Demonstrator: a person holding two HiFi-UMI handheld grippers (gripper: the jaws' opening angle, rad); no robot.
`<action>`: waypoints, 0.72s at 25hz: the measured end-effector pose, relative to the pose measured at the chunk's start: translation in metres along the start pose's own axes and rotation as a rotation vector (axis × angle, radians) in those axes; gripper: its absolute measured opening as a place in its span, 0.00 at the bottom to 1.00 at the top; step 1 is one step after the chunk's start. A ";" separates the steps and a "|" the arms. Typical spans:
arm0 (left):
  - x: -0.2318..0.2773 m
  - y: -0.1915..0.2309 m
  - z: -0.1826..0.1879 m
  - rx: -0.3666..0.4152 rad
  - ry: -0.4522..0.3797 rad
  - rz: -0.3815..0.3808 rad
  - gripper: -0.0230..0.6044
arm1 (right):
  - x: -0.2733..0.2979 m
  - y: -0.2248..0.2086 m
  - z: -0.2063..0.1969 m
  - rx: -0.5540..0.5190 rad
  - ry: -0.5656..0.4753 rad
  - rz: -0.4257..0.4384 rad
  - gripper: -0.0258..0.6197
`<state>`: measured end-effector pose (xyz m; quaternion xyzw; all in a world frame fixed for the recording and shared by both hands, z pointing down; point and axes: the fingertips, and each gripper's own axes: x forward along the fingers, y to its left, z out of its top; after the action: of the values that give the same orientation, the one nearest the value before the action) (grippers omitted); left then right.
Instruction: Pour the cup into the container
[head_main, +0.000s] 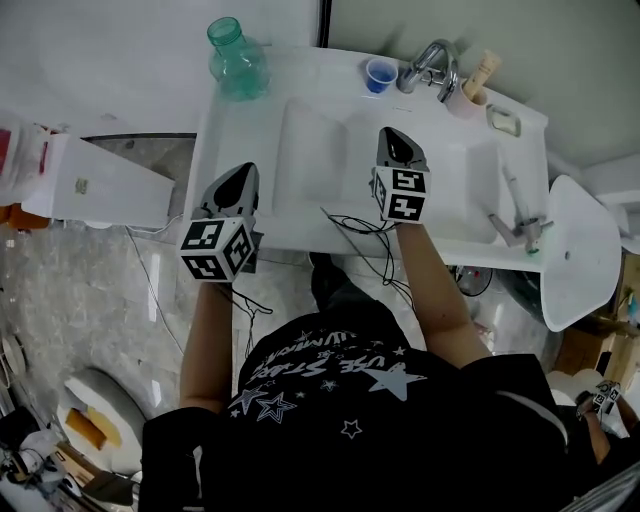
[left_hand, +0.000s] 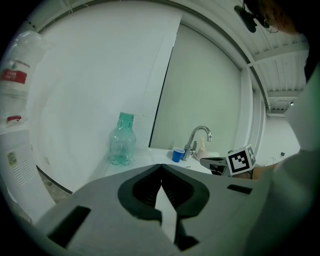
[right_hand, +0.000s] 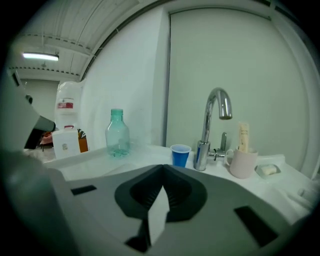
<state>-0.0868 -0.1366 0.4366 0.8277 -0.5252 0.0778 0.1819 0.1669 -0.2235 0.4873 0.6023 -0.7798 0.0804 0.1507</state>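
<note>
A small blue cup (head_main: 380, 74) stands at the back of the white sink counter (head_main: 240, 130), just left of the faucet (head_main: 430, 65). A clear green bottle (head_main: 238, 58) stands at the counter's back left corner. My left gripper (head_main: 243, 172) is at the counter's front left edge, shut and empty. My right gripper (head_main: 394, 136) hovers over the basin, also shut with nothing in it. In the left gripper view the bottle (left_hand: 122, 140) and cup (left_hand: 178, 154) lie beyond the closed left gripper (left_hand: 161, 167). The right gripper view shows the cup (right_hand: 180, 155) straight ahead of the closed right gripper (right_hand: 163, 167).
A pink mug (right_hand: 242, 162) holding a tube and a soap dish (right_hand: 269, 171) stand right of the faucet (right_hand: 212, 130). A second tap (head_main: 520, 228) sits at the counter's right end. A white box (head_main: 90, 185) is to the left, and cables hang below the counter's front.
</note>
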 end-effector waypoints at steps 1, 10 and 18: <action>-0.007 -0.002 -0.001 0.001 -0.006 -0.003 0.05 | -0.008 0.003 0.002 0.002 -0.009 -0.001 0.05; -0.067 -0.027 -0.024 -0.001 -0.034 -0.043 0.05 | -0.081 0.027 0.010 -0.026 -0.051 -0.022 0.05; -0.119 -0.060 -0.040 0.008 -0.064 -0.069 0.05 | -0.146 0.044 0.004 -0.035 -0.075 -0.025 0.05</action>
<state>-0.0826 0.0021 0.4225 0.8481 -0.5014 0.0471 0.1643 0.1572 -0.0795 0.4378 0.6118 -0.7786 0.0425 0.1329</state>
